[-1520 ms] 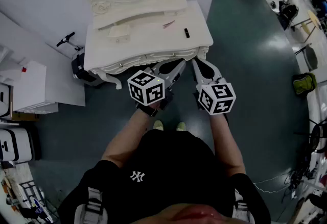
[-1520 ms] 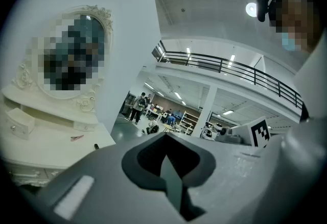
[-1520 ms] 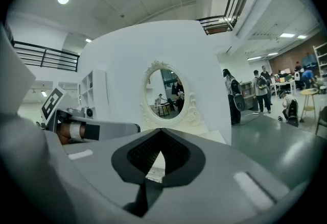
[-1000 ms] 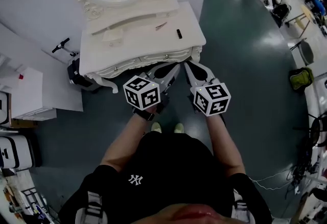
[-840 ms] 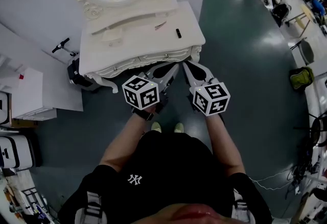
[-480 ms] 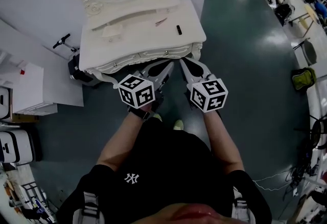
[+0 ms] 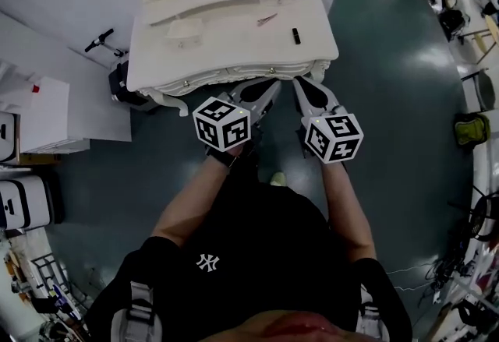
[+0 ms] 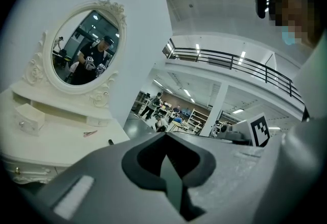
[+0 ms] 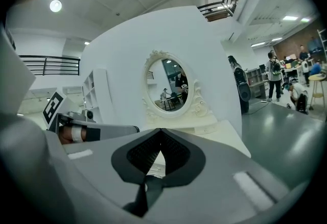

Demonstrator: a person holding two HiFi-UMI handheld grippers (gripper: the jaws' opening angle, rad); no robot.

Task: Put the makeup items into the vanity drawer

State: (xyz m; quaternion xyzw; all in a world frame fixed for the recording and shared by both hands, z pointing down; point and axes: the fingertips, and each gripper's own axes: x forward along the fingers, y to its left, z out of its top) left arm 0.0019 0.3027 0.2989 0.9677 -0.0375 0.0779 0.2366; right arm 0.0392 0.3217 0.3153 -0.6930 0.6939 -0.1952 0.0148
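The left gripper (image 7: pixel 270 88) and right gripper (image 7: pixel 301 85) are closed and empty, in front of the shut vanity drawer (image 7: pixel 234 72). The small black tube (image 7: pixel 295 35) lies on the vanity top (image 7: pixel 226 46). It is probably light, rigid and smooth, best pinched across its middle.

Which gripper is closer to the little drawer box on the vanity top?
Left. The left gripper is off the front edge of the vanity, rightward of the little drawer box; the right gripper is farther right.

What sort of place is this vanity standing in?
Probably a big lab or workshop hall, not a home: the vanity stands on bare polished floor, with a mezzanine railing overhead and other people around.
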